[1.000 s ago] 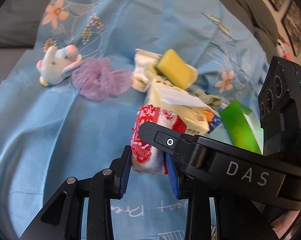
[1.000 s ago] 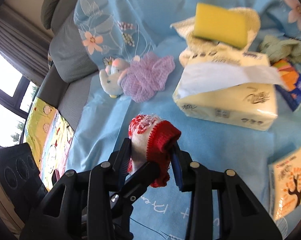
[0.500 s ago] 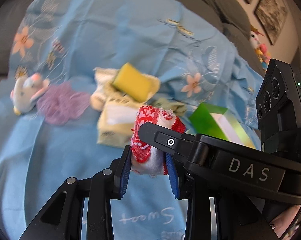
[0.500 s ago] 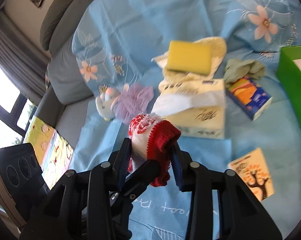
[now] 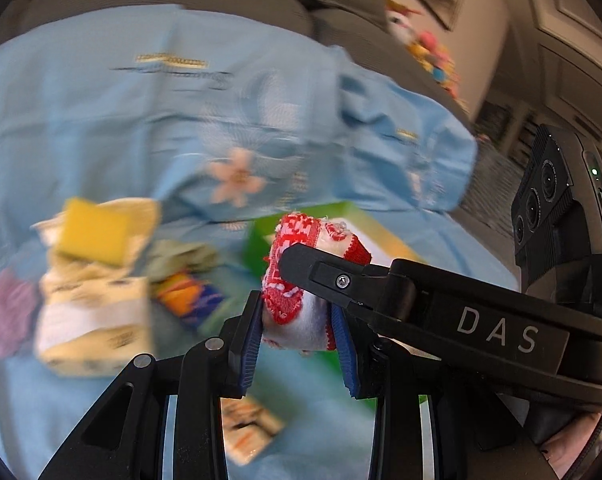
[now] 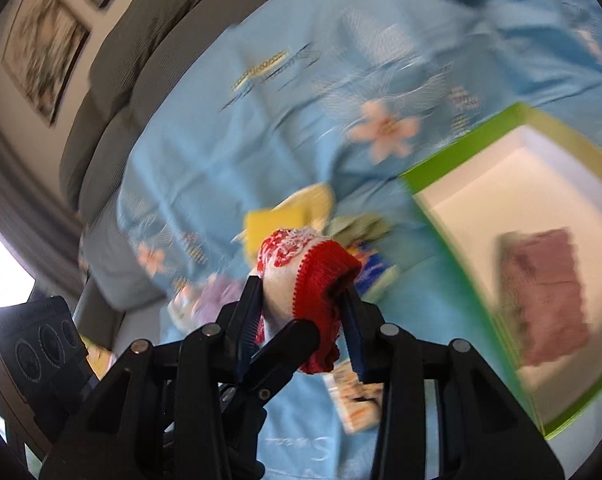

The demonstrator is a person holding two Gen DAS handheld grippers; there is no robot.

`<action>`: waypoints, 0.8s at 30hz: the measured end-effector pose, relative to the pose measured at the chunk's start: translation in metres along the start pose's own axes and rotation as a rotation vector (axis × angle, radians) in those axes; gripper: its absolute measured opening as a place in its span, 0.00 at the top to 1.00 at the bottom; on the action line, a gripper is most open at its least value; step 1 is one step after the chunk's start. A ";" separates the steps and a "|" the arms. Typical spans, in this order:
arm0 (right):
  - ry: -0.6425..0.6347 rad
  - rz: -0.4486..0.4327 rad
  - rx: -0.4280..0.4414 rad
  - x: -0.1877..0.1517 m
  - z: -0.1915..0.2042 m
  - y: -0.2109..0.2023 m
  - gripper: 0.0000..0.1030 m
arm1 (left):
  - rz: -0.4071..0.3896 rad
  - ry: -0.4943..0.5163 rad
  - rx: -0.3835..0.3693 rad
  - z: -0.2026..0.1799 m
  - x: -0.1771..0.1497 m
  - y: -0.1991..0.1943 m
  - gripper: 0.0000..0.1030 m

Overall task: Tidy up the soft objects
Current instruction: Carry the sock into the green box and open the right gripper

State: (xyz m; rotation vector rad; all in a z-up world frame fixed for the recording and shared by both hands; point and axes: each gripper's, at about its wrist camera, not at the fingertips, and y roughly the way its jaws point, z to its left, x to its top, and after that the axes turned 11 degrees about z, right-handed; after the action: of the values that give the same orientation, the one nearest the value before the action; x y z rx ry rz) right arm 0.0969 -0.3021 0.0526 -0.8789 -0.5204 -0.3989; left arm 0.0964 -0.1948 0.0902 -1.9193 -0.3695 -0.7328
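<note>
— Left gripper?
— Jaws clamped on the red-and-white knitted sock; right gripper clamped on the same sock from the other side; sock held off the blue floral sheet, bunched between both pairs of pads.
— Elsewhere on the sheet?
— Blurred throughout; green box at three o'clock in the right wrist view, white inside, holding a purplish cloth; same box just behind the sock in the left wrist view; at nine o'clock there, yellow sponge above the tissue pack; purple pouf at the left edge.
</note>
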 end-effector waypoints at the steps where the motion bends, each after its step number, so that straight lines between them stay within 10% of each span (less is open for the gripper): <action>1: 0.024 -0.023 -0.018 0.001 -0.009 -0.008 0.63 | 0.008 0.016 -0.012 -0.007 0.003 0.006 0.66; 24: 0.371 -0.175 -0.287 -0.006 -0.133 -0.075 0.62 | 0.241 0.215 -0.246 -0.103 0.018 0.114 0.66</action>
State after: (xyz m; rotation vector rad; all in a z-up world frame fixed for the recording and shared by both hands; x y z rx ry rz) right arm 0.0875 -0.4519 0.0254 -1.0088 -0.1981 -0.7934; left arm 0.1393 -0.3385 0.0533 -2.0434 0.0893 -0.8422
